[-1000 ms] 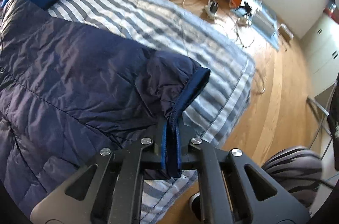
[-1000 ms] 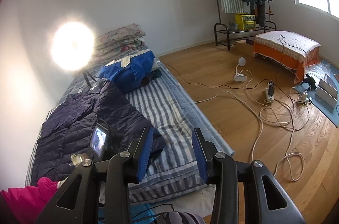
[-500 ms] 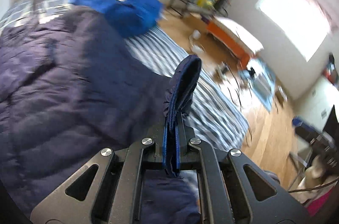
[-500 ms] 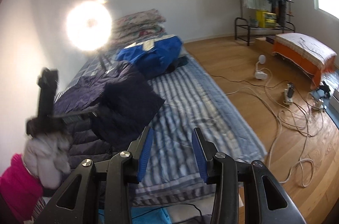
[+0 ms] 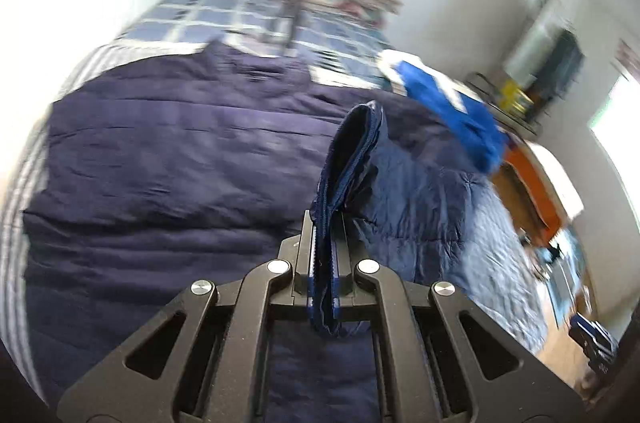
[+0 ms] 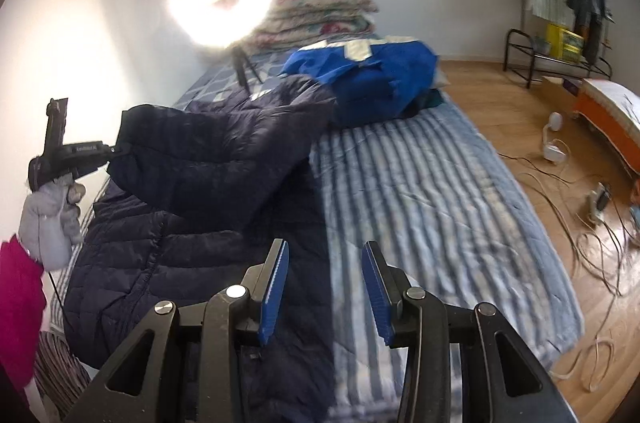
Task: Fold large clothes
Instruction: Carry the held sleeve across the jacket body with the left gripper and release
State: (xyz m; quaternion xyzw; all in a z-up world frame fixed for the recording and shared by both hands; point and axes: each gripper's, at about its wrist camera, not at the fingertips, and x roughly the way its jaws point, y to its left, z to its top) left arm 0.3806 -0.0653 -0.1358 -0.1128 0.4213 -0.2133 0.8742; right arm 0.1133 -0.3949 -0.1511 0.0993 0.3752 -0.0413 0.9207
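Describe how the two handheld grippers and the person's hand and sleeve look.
Both grippers are black angular frames with silver pivot screws and triangular cut-outs. The right gripper has ribbed blue pads. The left gripper bears small white lettering; a grey glove and pink sleeve show.

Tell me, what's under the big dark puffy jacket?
The navy jacket lies on a blue-and-white striped bed cover, which shows past its edges. Its sleeve is lifted over its body by the left tool. Anything beneath the jacket's middle is covered.
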